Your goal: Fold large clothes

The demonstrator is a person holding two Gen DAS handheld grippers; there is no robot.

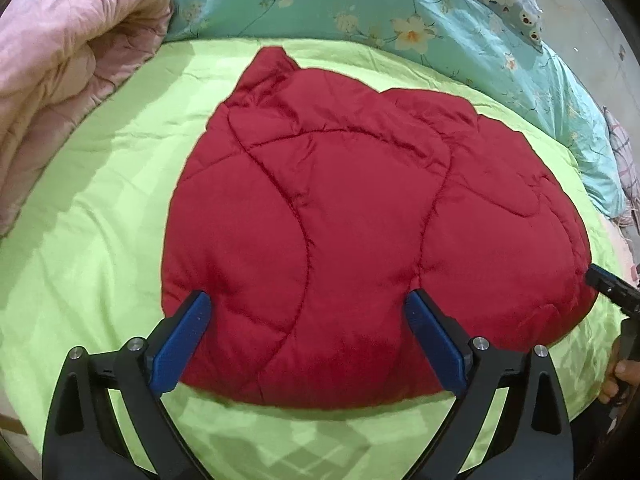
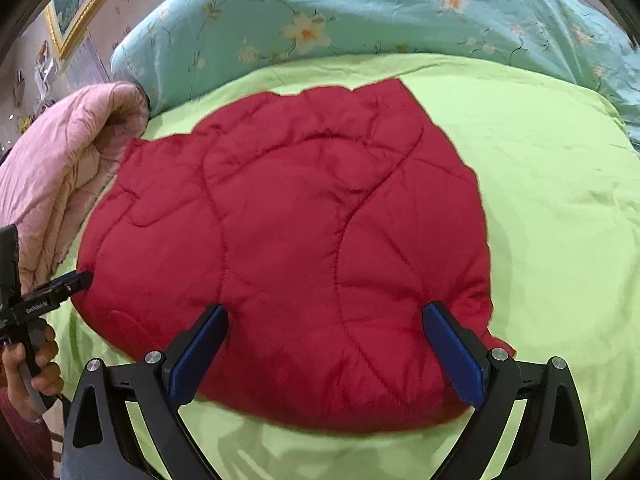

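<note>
Left wrist: red quilted garment [image 1: 340,220] on bedspread [image 1: 100,240].

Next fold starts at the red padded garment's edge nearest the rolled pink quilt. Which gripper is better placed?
Left: the open left gripper hangs over the red padded garment's quilt-side half; the right gripper is across it.

A bed [image 1: 100,208] in lime-green sheet bears a folded red quilted garment [image 1: 340,220] and pink quilt [image 1: 60,72]

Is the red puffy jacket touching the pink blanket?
Apart. In the left wrist view, a wide strip of green sheet lies between the red jacket and the pink blanket.
</note>
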